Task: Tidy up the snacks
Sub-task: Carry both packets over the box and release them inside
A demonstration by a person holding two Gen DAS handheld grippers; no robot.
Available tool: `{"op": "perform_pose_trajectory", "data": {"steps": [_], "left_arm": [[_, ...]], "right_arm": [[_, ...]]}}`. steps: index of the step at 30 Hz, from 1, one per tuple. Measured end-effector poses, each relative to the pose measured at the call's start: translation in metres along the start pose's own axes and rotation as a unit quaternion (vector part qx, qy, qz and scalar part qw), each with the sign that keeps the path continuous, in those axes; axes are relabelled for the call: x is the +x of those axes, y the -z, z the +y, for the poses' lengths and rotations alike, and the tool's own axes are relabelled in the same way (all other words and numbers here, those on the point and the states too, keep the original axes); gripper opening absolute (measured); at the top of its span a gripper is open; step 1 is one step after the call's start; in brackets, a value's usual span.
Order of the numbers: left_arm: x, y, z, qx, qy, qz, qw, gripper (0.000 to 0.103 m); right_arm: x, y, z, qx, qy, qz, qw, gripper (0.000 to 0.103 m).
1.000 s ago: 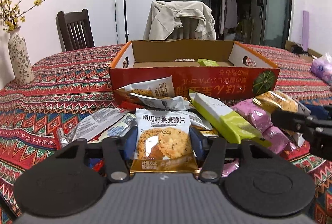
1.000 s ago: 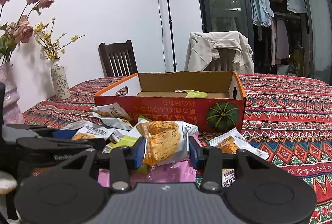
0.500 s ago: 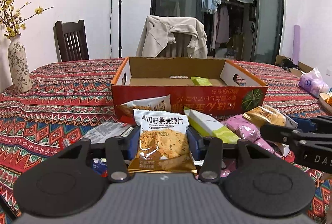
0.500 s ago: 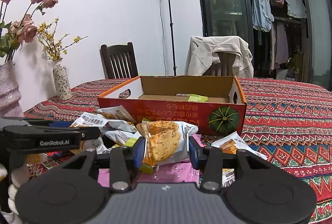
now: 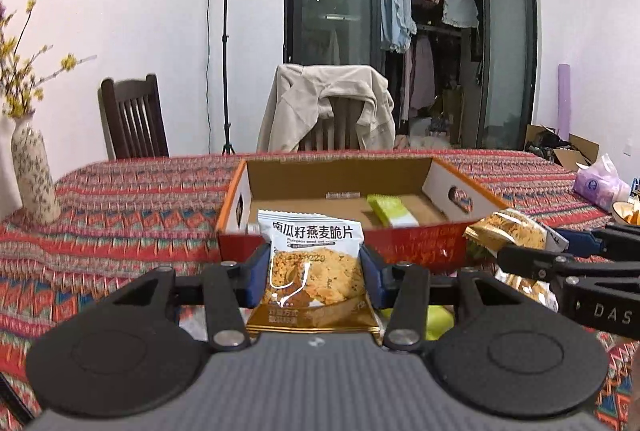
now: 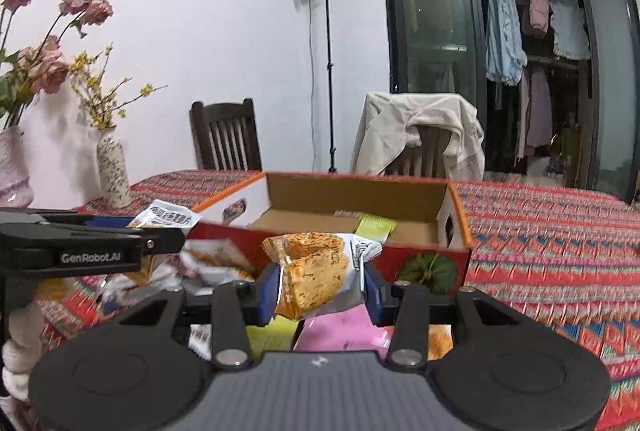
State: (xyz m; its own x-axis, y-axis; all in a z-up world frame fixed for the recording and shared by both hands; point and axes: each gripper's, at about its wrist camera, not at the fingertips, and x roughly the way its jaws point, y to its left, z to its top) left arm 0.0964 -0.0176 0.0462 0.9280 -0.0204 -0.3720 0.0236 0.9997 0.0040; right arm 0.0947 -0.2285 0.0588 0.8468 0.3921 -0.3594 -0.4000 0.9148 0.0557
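Gripping a snack in each hand, I hold both packets above the patterned surface [image 5: 132, 199], just short of the near wall of the open cardboard box [image 5: 424, 251]. My left gripper [image 5: 316, 279] is clamped on an upright oat crisp packet [image 5: 314, 267], white at the top with a golden cookie printed below, its blue pads pressed against the packet's two sides. My right gripper [image 6: 320, 287] is clenched on a crumpled orange snack packet [image 6: 312, 279], which tilts a little to one side. In the box lies a single green packet [image 6: 374, 227] (close to the far wall), on the bare cardboard floor. Under my right gripper sit loose snacks, among them a pink packet [image 6: 344, 331] and a yellow-green one [image 6: 272, 337]. Off to the left, a flowered vase [image 6: 114, 171] stands on the surface.
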Motion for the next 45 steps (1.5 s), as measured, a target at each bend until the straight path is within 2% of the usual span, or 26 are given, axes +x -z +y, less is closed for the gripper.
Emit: {"op": "perform_pose_trajectory", "data": {"steps": [11,18,25,34,36,37,39,40,41,43,45], "left_arm": [[0.040,-0.048,-0.005,-0.007,-0.002,-0.016,0.9998,0.049],[0.078,-0.076,-0.006,-0.021,-0.017,-0.025,0.9993,0.049],[0.127,-0.079,0.009,-0.043,-0.044,-0.021,0.9979,0.049],[0.157,-0.058,0.020,-0.039,-0.027,0.010,0.9988,0.049],[0.160,-0.055,0.020,-0.042,-0.031,0.018,0.9984,0.050],[0.160,-0.054,0.021,-0.044,-0.032,0.018,0.9984,0.053],[0.157,-0.054,0.024,-0.050,-0.033,0.013,0.9981,0.073],[0.155,-0.053,0.025,-0.052,-0.042,0.006,0.9978,0.091],[0.153,-0.053,0.024,-0.052,-0.052,-0.003,0.9973,0.103],[0.147,-0.052,0.022,-0.046,-0.061,-0.019,0.9969,0.103],[0.145,-0.051,0.023,-0.050,-0.051,-0.019,0.9973,0.103]], "right_arm": [[0.038,-0.060,-0.016,-0.006,0.035,-0.038,0.999,0.043],[0.087,-0.086,-0.025,0.017,0.052,-0.034,0.998,0.043],[0.135,-0.075,-0.042,0.037,0.081,-0.020,0.996,0.042],[0.163,-0.055,-0.054,0.047,0.077,0.018,0.996,0.043],[0.167,-0.052,-0.054,0.048,0.078,0.025,0.996,0.051],[0.168,-0.051,-0.053,0.049,0.079,0.028,0.995,0.059],[0.170,-0.052,-0.055,0.052,0.082,0.031,0.995,0.069],[0.170,-0.052,-0.056,0.053,0.083,0.030,0.995,0.078],[0.169,-0.051,-0.056,0.056,0.084,0.029,0.994,0.090],[0.168,-0.050,-0.057,0.062,0.086,0.028,0.994,0.102],[0.167,-0.049,-0.059,0.068,0.086,0.027,0.994,0.103]]}}
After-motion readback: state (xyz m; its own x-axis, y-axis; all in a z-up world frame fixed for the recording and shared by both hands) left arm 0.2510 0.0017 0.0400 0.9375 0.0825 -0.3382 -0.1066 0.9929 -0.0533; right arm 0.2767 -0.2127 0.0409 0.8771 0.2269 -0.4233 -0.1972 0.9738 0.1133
